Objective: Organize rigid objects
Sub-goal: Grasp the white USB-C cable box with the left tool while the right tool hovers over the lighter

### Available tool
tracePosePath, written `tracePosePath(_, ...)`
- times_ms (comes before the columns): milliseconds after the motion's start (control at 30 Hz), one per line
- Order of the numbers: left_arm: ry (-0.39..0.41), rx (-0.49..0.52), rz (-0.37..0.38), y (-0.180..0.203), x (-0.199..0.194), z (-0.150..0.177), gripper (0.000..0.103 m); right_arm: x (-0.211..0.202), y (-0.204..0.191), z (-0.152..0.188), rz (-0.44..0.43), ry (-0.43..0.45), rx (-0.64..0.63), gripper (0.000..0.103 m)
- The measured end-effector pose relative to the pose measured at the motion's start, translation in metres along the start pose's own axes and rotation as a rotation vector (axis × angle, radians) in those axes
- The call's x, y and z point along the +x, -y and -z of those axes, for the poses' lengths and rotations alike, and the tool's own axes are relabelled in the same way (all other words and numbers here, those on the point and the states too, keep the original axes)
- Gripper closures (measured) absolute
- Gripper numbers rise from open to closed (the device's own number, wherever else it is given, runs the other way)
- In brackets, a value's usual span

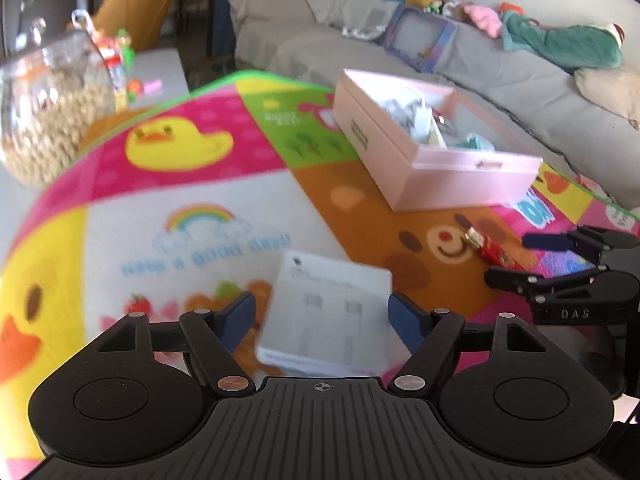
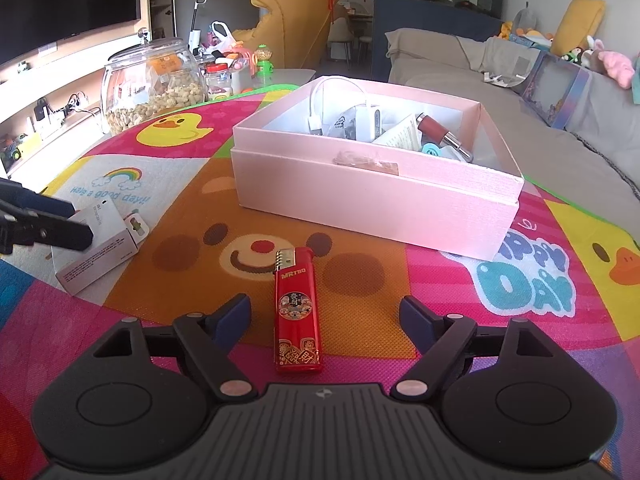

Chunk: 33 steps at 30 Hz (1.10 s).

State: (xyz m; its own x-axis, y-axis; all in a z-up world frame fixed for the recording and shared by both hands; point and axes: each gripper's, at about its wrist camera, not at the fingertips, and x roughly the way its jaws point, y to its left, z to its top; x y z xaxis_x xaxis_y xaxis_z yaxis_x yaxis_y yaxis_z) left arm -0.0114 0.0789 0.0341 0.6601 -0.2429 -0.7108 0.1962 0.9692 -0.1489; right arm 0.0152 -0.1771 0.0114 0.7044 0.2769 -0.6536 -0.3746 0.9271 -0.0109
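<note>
A small white carton (image 1: 328, 312) lies on the colourful play mat (image 1: 180, 184), between the open jaws of my left gripper (image 1: 322, 316); the pads stand at its sides, contact unclear. It also shows in the right wrist view (image 2: 96, 240), with the left gripper (image 2: 60, 220) over it. A red lighter (image 2: 297, 312) lies flat on the mat between the open fingers of my right gripper (image 2: 325, 316), not touched. The lighter (image 1: 494, 250) and right gripper (image 1: 532, 258) show at the right of the left wrist view. An open pink box (image 2: 372, 200) holds several small items.
A glass jar of nuts (image 2: 154, 80) stands at the mat's far left edge, with small bottles and toys behind it. A grey sofa (image 2: 560, 136) with toys and a picture box runs along the right. The pink box (image 1: 424, 168) sits mid-mat.
</note>
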Motion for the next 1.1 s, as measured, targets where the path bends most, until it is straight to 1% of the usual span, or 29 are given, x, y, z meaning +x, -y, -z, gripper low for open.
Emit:
tracePosePath(100, -0.019, 0.026, -0.003, 0.012, 0.01, 0.006, 0.026, 0.0, 0.0, 0.0, 0.0, 0.0, 0.002, 0.02)
tracePosePath(167, 0.005, 0.043, -0.028, 0.02, 0.014, 0.008, 0.027, 0.0, 0.0, 0.0, -0.001, 0.0, 0.003, 0.02)
tracePosePath(233, 0.022, 0.035, -0.053, 0.025, 0.018, 0.009, 0.027, 0.001, 0.001, 0.0, -0.003, -0.001, 0.007, 0.019)
tracePosePath(333, 0.029, 0.006, -0.09, 0.03, 0.02, 0.009, 0.026, 0.002, 0.001, -0.001, -0.019, -0.008, 0.009, 0.015)
tracePosePath(433, 0.043, 0.021, -0.113, 0.034, 0.021, 0.013, 0.026, 0.005, 0.0, -0.002, -0.04, -0.023, 0.0, 0.008)
tracePosePath(467, 0.051, 0.028, -0.121, 0.035, 0.021, 0.014, 0.026, 0.007, 0.0, -0.003, -0.054, -0.034, -0.003, 0.003)
tracePosePath(500, 0.057, 0.041, -0.13, 0.037, 0.022, 0.015, 0.026, 0.008, 0.0, -0.004, -0.069, -0.05, -0.012, 0.0)
tracePosePath(567, 0.071, 0.057, -0.138, 0.039, 0.022, 0.018, 0.026, 0.009, -0.001, -0.005, -0.068, -0.063, -0.023, 0.0)
tracePosePath(667, 0.097, 0.048, -0.133, 0.037, 0.021, 0.022, 0.026, 0.009, -0.002, -0.006, -0.075, -0.08, -0.044, 0.0)
tracePosePath(833, 0.126, 0.05, -0.136, 0.038, 0.02, 0.026, 0.025, -0.001, -0.003, 0.0, -0.089, -0.078, -0.05, 0.0)
tracePosePath(900, 0.132, 0.048, -0.131, 0.037, 0.02, 0.027, 0.025, -0.008, -0.001, 0.003, -0.072, -0.086, -0.049, 0.006)
tracePosePath(967, 0.137, 0.046, -0.128, 0.036, 0.019, 0.027, 0.026, -0.015, 0.004, 0.004, -0.027, -0.086, -0.059, 0.008)
tracePosePath(1000, 0.139, 0.044, -0.126, 0.036, 0.019, 0.027, 0.026, -0.017, 0.007, 0.004, 0.037, -0.073, -0.075, 0.01)
tracePosePath(1033, 0.142, 0.042, -0.124, 0.036, 0.019, 0.027, 0.026, -0.018, 0.008, 0.003, 0.139, -0.059, -0.099, 0.011)
tracePosePath(1067, 0.144, 0.039, -0.123, 0.035, 0.019, 0.027, 0.026, -0.016, 0.008, 0.003, 0.286, -0.038, -0.134, 0.012)
tracePosePath(1100, 0.146, 0.037, -0.122, 0.035, 0.019, 0.028, 0.026, -0.014, 0.008, 0.003, 0.404, -0.013, -0.161, 0.013)
